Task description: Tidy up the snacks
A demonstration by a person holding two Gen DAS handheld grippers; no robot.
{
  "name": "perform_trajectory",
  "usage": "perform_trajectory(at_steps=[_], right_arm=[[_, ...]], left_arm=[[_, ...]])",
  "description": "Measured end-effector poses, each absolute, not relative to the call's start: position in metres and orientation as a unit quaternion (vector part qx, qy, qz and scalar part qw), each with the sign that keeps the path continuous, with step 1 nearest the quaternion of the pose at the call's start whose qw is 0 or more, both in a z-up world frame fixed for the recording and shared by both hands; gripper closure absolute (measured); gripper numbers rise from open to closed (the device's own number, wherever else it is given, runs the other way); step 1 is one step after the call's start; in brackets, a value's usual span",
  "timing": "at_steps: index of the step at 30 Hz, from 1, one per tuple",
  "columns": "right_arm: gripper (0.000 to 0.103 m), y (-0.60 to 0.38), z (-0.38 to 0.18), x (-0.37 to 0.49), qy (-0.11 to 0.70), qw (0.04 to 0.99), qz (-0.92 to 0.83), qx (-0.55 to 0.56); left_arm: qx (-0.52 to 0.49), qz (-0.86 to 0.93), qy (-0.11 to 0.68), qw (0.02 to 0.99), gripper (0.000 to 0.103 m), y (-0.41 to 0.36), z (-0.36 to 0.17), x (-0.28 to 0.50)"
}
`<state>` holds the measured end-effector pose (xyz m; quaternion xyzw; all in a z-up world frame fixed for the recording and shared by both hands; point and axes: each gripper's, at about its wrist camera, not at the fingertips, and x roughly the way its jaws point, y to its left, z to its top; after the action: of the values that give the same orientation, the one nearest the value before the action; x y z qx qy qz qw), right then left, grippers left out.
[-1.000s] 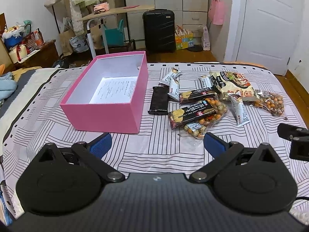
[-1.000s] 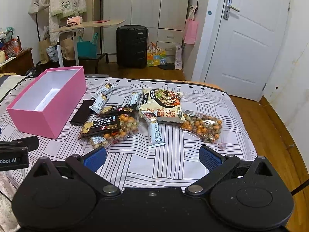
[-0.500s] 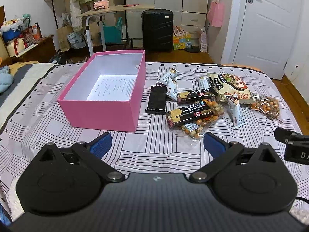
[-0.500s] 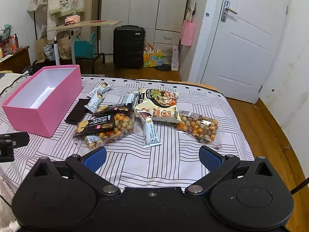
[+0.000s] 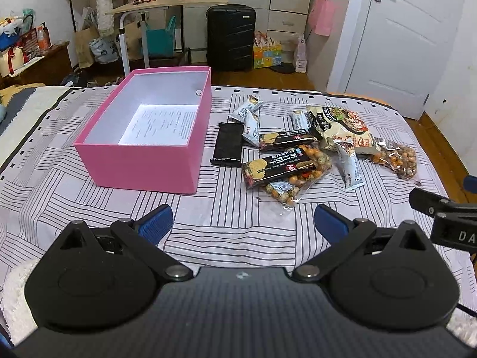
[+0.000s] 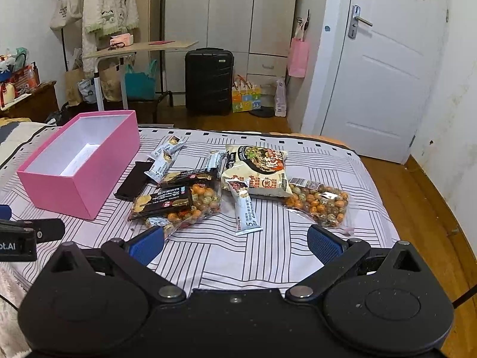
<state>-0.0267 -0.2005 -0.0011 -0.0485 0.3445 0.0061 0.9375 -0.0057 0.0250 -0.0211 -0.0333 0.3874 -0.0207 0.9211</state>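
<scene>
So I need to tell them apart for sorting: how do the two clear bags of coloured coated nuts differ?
The left nut bag lies under a black biscuit pack, close to the pink box. The right nut bag lies uncovered, farthest from the box, one end tucked beside the noodle packet. Both are clear, flat on the bedspread, with similar orange and speckled nuts.

A bed with a striped sheet (image 5: 238, 238) fills the room. Behind it stand a black suitcase (image 6: 208, 80), tall cupboards (image 6: 229, 12), a small desk (image 6: 140, 48) and a white door (image 6: 384, 68). The floor (image 6: 423, 208) is brown wood.
</scene>
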Motion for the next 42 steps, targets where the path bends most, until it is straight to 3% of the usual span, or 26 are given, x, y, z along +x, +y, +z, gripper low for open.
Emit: perform_trajectory(at_steps=[20, 27, 30, 33, 42], right_arm=[[0.0, -0.202, -0.009, -0.022, 0.339, 0.939, 0.0, -0.057], [0.0, -0.192, -0.008, -0.003, 0.275, 0.954, 0.049, -0.113], [0.0, -0.204, -0.007, 0.026, 0.272, 0.953, 0.111, -0.075], [0.009, -0.209, -0.015, 0.062, 0.305, 0.939, 0.149, -0.057], [0.009, -0.174, -0.091, 0.114, 0.3, 0.898, 0.28, -0.157]], left_arm=[[-0.039, -0.022, 0.401, 0.915, 0.001, 0.022, -0.028, -0.002], [-0.04, -0.026, 0.389, 0.92, 0.002, 0.022, -0.025, 0.019], [-0.034, -0.041, 0.394, 0.918, 0.004, 0.017, -0.02, 0.044], [-0.045, -0.045, 0.413, 0.909, 0.004, 0.014, -0.023, 0.076], [-0.11, -0.02, 0.44, 0.891, 0.022, 0.012, -0.097, 0.161]])
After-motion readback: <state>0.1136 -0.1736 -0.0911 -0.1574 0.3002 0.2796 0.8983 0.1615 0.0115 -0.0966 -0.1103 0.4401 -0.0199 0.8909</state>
